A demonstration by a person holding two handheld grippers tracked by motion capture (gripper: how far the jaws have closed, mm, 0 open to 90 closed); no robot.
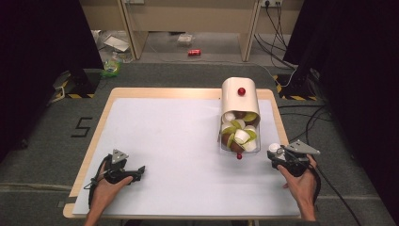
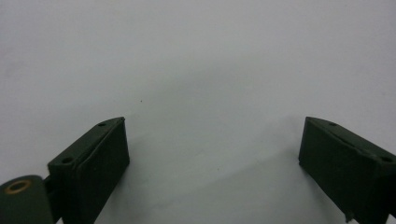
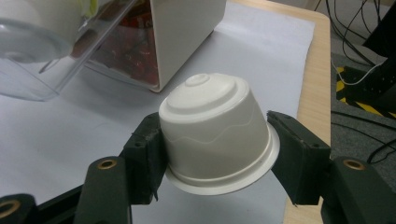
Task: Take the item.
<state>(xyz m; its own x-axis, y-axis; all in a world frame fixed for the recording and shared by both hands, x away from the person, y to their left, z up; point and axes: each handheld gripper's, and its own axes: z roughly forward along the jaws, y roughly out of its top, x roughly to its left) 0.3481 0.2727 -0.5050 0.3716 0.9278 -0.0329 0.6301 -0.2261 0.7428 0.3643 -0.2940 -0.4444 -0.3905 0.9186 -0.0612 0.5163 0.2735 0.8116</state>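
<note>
Clear bin cut off by right gripper view's top and left edges. Capsule rim partly hidden behind jaws. Pods in dispenser too small to tell apart.

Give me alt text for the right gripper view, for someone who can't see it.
A white coffee capsule is clamped upside down between the right gripper's two black jaws, above a white table mat. Behind it stands a cream dispenser with a clear plastic drawer.

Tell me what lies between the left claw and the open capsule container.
Nothing: the high view shows only bare white mat between the left claw and the capsule container.
</note>
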